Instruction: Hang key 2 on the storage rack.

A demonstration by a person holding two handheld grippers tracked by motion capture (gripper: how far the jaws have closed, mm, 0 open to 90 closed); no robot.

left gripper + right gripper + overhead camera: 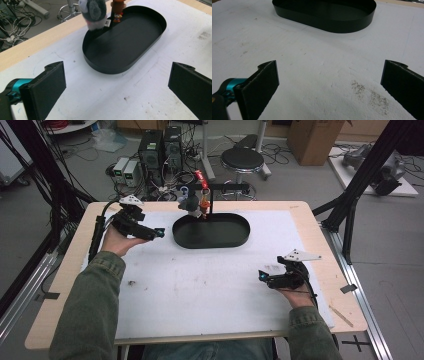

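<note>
Scuffed white mat (200,290) on wooden table (65,270)

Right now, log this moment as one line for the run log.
left tongs: open, empty, left of tray | right tongs: open, empty, near side of mat | tray: empty | toys: hanging above tray's far rim

The high view looks forward and down on the surface (200,285). Both gripper views sit low and share the tray (125,45).

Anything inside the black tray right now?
The black tray looks empty: bare floor. A grey plush toy and an orange figure hang over its far rim; the corner beneath them is partly covered.
</note>
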